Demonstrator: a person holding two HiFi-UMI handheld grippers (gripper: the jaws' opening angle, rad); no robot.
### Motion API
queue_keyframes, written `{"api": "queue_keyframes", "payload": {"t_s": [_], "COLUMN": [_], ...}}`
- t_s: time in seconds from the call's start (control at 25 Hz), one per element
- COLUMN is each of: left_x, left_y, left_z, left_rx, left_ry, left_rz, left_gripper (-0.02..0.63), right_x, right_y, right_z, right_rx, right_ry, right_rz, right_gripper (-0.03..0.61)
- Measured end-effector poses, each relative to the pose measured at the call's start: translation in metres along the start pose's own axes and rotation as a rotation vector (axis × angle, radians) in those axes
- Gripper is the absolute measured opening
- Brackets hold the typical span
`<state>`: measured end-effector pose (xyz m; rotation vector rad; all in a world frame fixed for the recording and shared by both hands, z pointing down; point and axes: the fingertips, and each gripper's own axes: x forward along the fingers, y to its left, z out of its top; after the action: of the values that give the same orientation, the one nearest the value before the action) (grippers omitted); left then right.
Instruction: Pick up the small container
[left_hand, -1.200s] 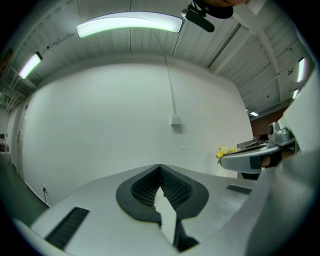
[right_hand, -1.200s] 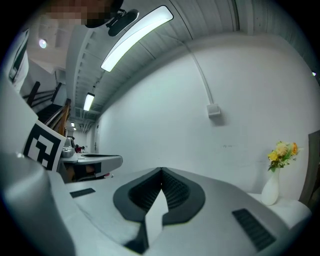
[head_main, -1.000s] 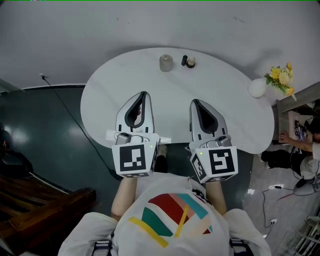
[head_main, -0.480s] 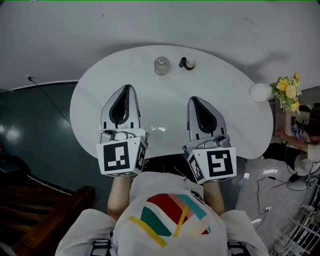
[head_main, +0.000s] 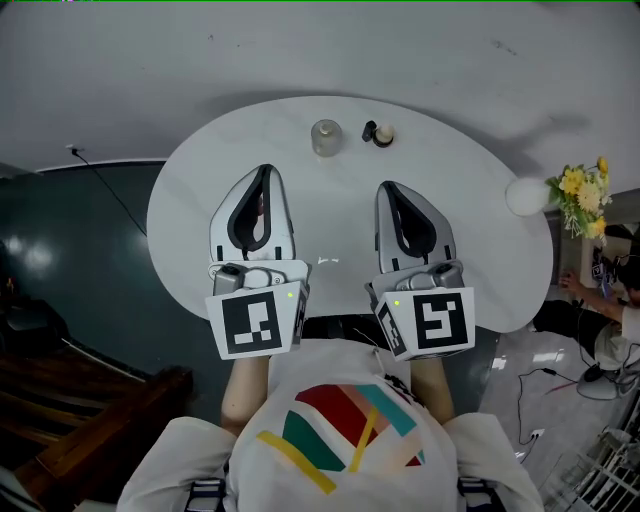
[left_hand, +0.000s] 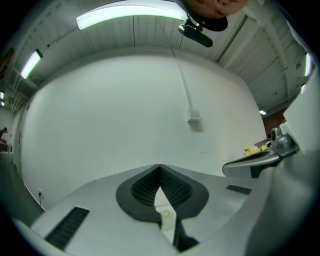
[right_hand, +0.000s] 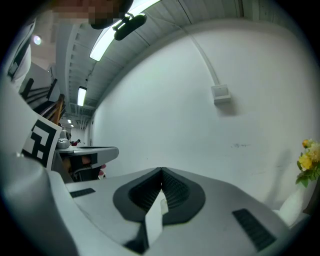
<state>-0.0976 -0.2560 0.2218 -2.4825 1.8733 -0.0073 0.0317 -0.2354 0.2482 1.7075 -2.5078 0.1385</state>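
Note:
The small container (head_main: 326, 137), a translucent jar with a lid, stands upright near the far edge of the white oval table (head_main: 190, 215). In the left gripper view the container (left_hand: 166, 220) shows small through the gap under the jaw tips. My left gripper (head_main: 265, 170) hovers over the table, short of the jar and to its left, jaws shut and empty. Level with it, further right, my right gripper (head_main: 389, 187) is also shut on nothing. Both sets of tips meet, the left gripper (left_hand: 160, 166) and the right gripper (right_hand: 161, 170).
Two tiny items, one dark and one cream (head_main: 378, 133), sit just right of the jar. A round white vase (head_main: 525, 197) with yellow flowers (head_main: 583, 185) stands at the table's right end. A cable (head_main: 120, 205) runs over the dark floor at left.
Both grippers have moved a little further over the table toward the jar, and the left one has shifted left. Both have stayed shut.

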Motion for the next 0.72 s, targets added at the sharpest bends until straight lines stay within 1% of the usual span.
{"api": "queue_keyframes", "payload": {"t_s": [0.12,0.32,0.52,0.64,0.72], "left_x": [0.0,0.002,0.008,0.015,0.023], "left_y": [-0.007,-0.016,-0.022,-0.022,-0.023], "left_z": [0.007,0.008,0.008,0.006,0.003], "left_rx": [-0.008,-0.028,-0.023,-0.048,-0.063], "left_ry": [-0.023,-0.02,-0.024,-0.013,-0.003], "left_rz": [0.002,-0.022,-0.031,-0.038,-0.059], "left_gripper": [0.017,0.017,0.017,0.017,0.017], "right_x": [-0.001,0.001,0.003,0.005,0.007], "right_y": [-0.004,-0.005,-0.01,-0.011,-0.013], "right_z": [-0.001,0.002,0.0,-0.003,-0.005], "right_rx": [0.003,0.004,0.003,0.004,0.009], "right_ry": [-0.004,-0.016,-0.012,-0.006,0.001], "right_rz": [0.009,0.024,0.029,0.034,0.037], "right_gripper": [0.012,0.012,0.012,0.012,0.012]}}
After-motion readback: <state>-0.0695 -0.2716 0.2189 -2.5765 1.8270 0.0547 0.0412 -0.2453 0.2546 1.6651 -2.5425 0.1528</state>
